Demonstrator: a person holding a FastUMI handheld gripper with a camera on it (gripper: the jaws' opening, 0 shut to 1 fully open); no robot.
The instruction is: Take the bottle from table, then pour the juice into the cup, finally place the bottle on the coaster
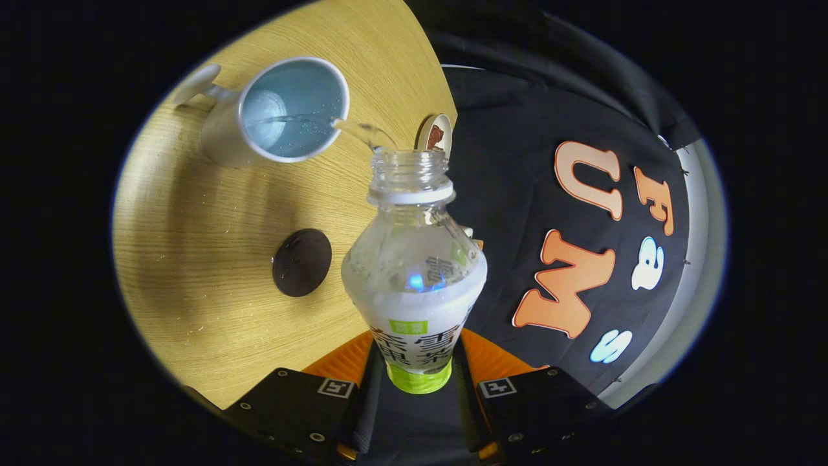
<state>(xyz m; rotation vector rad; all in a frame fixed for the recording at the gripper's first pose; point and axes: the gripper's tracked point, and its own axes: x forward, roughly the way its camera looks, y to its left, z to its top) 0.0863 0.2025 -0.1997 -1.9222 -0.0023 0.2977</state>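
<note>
Lighting and picture quality: bright, even light on the pale wooden tabletop [194,259]; strong fisheye curvature.

Soft shadows lie beside the white mug with pale blue inside [284,110] and the dark round coaster [301,262]. A small blue glint sits on the clear plastic bottle with white-and-green label [414,272], gripped between the gripper [414,388] fingers. Wood grain bows toward the rim; focus is sharp centrally, softening outward; the booth wall stays dim.

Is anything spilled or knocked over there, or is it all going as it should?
Nothing stands out. The claw grips the tilted bottle, and a clear stream from its mouth lands inside the white cup on the wooden table. The dark round coaster lies flat. A few tiny specks near it may be droplets.
</note>
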